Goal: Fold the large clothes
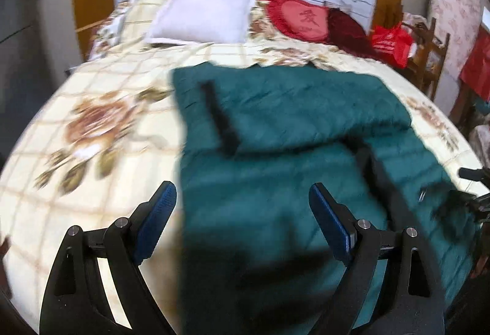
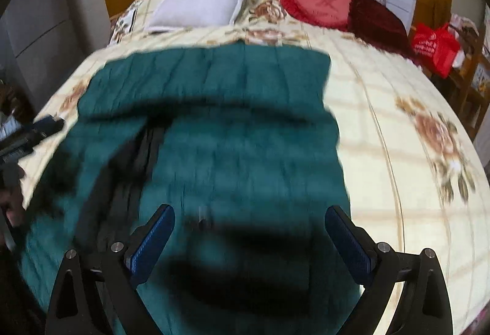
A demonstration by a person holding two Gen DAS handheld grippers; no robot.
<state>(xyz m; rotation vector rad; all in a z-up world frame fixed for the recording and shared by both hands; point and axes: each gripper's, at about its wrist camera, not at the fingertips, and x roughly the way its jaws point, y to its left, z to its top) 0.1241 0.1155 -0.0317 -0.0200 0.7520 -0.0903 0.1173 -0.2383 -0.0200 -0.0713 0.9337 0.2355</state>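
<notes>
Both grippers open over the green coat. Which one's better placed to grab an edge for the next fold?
Left, probably. The left gripper straddles the green coat where its side edge meets the bedspread. The right gripper hangs over mid-fabric, with only one finger near an edge.

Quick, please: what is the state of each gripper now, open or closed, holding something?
Left gripper: open, holding nothing.
Right gripper: open, holding nothing.

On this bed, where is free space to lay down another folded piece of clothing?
Bare bedspread lies left of the green jacket, below the white pillow. More bare bedspread lies right of the jacket, below the red cushion. The head of the bed is crowded with pillows.
</notes>
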